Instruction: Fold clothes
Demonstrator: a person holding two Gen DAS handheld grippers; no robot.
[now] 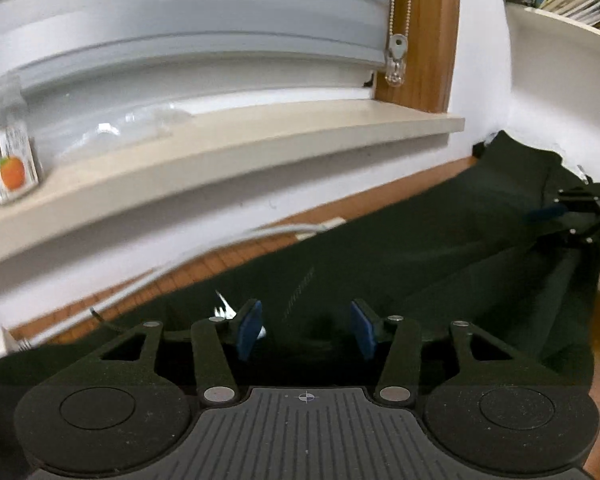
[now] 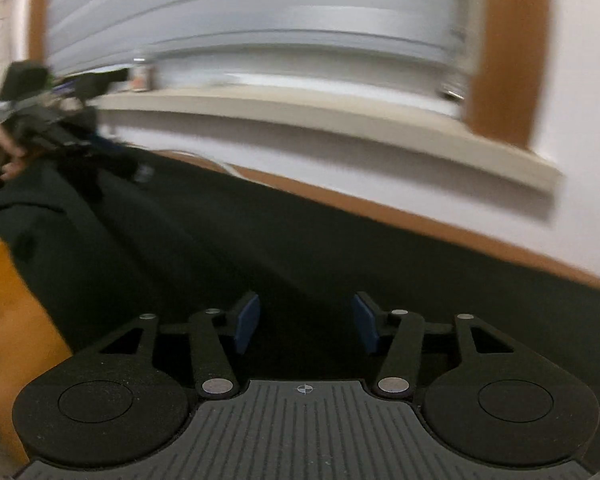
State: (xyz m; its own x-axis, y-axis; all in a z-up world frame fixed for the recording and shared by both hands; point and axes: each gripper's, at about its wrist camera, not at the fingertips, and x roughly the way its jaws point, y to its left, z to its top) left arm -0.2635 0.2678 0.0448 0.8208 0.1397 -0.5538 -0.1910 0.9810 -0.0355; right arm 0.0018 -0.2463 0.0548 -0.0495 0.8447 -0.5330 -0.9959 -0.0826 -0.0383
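Dark garment on wooden table

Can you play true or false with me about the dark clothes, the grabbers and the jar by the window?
1. The dark garment lies spread on the wooden table. True.
2. The left gripper pinches the cloth. False: its jaws stand apart above the cloth.
3. A jar with an orange on its label stands on the windowsill. True.
4. The right gripper is shut tight. False: its jaws are open, nothing clamped.
5. The garment is bright red. False: it is very dark.
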